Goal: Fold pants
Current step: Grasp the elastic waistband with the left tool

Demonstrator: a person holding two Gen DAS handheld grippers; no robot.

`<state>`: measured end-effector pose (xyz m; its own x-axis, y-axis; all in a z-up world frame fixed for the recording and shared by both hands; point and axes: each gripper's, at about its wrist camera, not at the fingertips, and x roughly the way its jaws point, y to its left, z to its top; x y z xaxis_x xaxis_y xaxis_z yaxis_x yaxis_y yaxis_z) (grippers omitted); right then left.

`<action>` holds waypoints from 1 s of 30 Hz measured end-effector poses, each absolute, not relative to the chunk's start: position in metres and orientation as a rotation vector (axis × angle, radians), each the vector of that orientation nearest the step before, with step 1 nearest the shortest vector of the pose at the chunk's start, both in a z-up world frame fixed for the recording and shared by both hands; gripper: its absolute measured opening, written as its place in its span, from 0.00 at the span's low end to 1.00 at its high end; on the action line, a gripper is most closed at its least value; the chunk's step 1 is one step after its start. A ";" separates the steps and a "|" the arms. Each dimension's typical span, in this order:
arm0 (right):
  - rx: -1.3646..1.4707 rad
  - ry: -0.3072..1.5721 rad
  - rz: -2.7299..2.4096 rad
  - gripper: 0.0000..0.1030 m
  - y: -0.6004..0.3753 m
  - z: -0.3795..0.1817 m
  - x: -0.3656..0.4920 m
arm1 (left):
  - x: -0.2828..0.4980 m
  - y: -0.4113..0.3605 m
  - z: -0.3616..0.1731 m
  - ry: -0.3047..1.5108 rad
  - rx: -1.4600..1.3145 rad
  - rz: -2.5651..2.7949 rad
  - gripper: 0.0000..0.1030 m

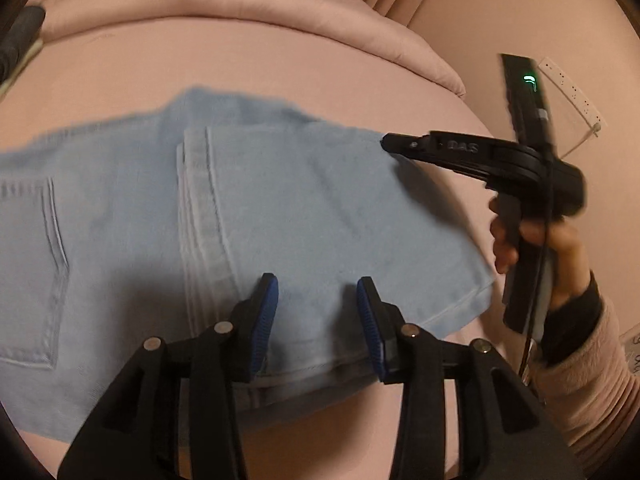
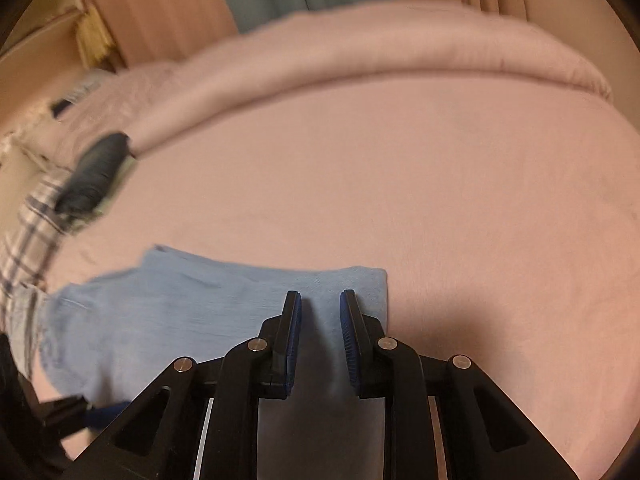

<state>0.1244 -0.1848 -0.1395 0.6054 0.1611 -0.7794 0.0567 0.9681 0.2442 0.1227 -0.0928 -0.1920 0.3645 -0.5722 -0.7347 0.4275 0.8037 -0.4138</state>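
below both grippers' parted fingers (image 1: 269,312), folded pants (image 1: 280,216) lie flat.

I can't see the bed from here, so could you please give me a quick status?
Left gripper and right gripper open, empty. Pants folded flat on the bed. Nothing in the way.

Light blue denim pants (image 1: 280,208) lie folded flat on the pink bed (image 1: 280,60), back pocket and hem facing up.
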 end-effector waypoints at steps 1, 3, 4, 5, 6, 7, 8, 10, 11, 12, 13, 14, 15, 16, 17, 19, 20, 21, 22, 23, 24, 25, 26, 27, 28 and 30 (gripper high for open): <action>0.250 0.959 0.063 0.21 -0.187 -0.150 0.129 | 0.123 -0.088 -0.192 1.009 -0.195 -0.652 0.39; 0.237 0.951 0.055 0.19 -0.189 -0.148 0.130 | 0.124 -0.081 -0.196 1.024 -0.243 -0.659 0.39; 0.233 0.957 0.051 0.19 -0.188 -0.145 0.130 | 0.124 -0.079 -0.197 1.028 -0.253 -0.661 0.39; 0.238 0.956 0.049 0.19 -0.189 -0.143 0.127 | 0.123 -0.078 -0.196 1.029 -0.250 -0.661 0.39; 0.246 0.951 0.047 0.19 -0.187 -0.140 0.127 | 0.122 -0.079 -0.196 1.025 -0.233 -0.658 0.39; 0.267 0.931 0.050 0.19 -0.189 -0.134 0.117 | 0.115 -0.073 -0.196 1.021 -0.217 -0.659 0.39; 0.284 0.907 0.071 0.19 -0.189 -0.129 0.110 | 0.114 -0.077 -0.197 1.016 -0.204 -0.657 0.39; 0.306 0.850 0.131 0.19 -0.186 -0.116 0.084 | 0.113 -0.077 -0.197 1.013 -0.201 -0.658 0.39; 0.298 0.835 0.142 0.19 -0.184 -0.113 0.070 | 0.114 -0.076 -0.197 1.016 -0.212 -0.660 0.39; 0.286 0.828 0.156 0.19 -0.181 -0.112 0.056 | 0.115 -0.075 -0.198 1.020 -0.225 -0.663 0.39; 0.266 0.825 0.176 0.19 -0.177 -0.112 0.036 | 0.113 -0.069 -0.198 1.022 -0.234 -0.667 0.39; 0.250 0.824 0.183 0.19 -0.174 -0.114 0.025 | 0.114 -0.067 -0.198 1.023 -0.246 -0.672 0.39; 0.225 0.825 0.193 0.19 -0.170 -0.118 0.012 | 0.113 -0.064 -0.198 1.023 -0.252 -0.675 0.39; 0.171 0.839 0.202 0.19 -0.162 -0.127 -0.005 | 0.112 -0.063 -0.197 1.022 -0.254 -0.678 0.39; 0.128 0.861 0.190 0.19 -0.158 -0.136 -0.010 | 0.111 -0.061 -0.197 1.022 -0.255 -0.681 0.39; 0.058 0.835 0.161 0.19 -0.150 -0.155 -0.028 | 0.111 -0.060 -0.196 1.025 -0.265 -0.686 0.39; 0.042 0.823 0.161 0.19 -0.150 -0.154 -0.030 | 0.110 -0.058 -0.196 1.028 -0.273 -0.689 0.39; 0.033 0.844 0.165 0.19 -0.151 -0.150 -0.028 | 0.109 -0.051 -0.194 1.035 -0.283 -0.692 0.39; 0.056 0.885 0.171 0.19 -0.153 -0.143 -0.021 | 0.109 -0.048 -0.193 1.041 -0.290 -0.686 0.38; 0.090 0.904 0.194 0.19 -0.156 -0.138 -0.016 | 0.107 -0.044 -0.189 1.040 -0.296 -0.679 0.39; 0.146 0.908 0.253 0.19 -0.158 -0.130 -0.011 | 0.103 -0.039 -0.185 1.023 -0.287 -0.665 0.39; 0.175 0.897 0.296 0.21 -0.157 -0.127 -0.008 | 0.099 -0.034 -0.182 1.010 -0.272 -0.652 0.40; 0.182 0.884 0.330 0.23 -0.154 -0.121 -0.005 | 0.096 -0.028 -0.182 1.005 -0.266 -0.648 0.40; 0.171 0.872 0.344 0.24 -0.149 -0.117 -0.001 | 0.095 -0.024 -0.184 1.010 -0.283 -0.656 0.40; 0.154 0.861 0.352 0.24 -0.143 -0.113 0.005 | 0.094 -0.020 -0.186 1.013 -0.304 -0.658 0.40; 0.136 0.859 0.368 0.24 -0.126 -0.109 0.027 | 0.089 -0.011 -0.188 1.018 -0.340 -0.663 0.40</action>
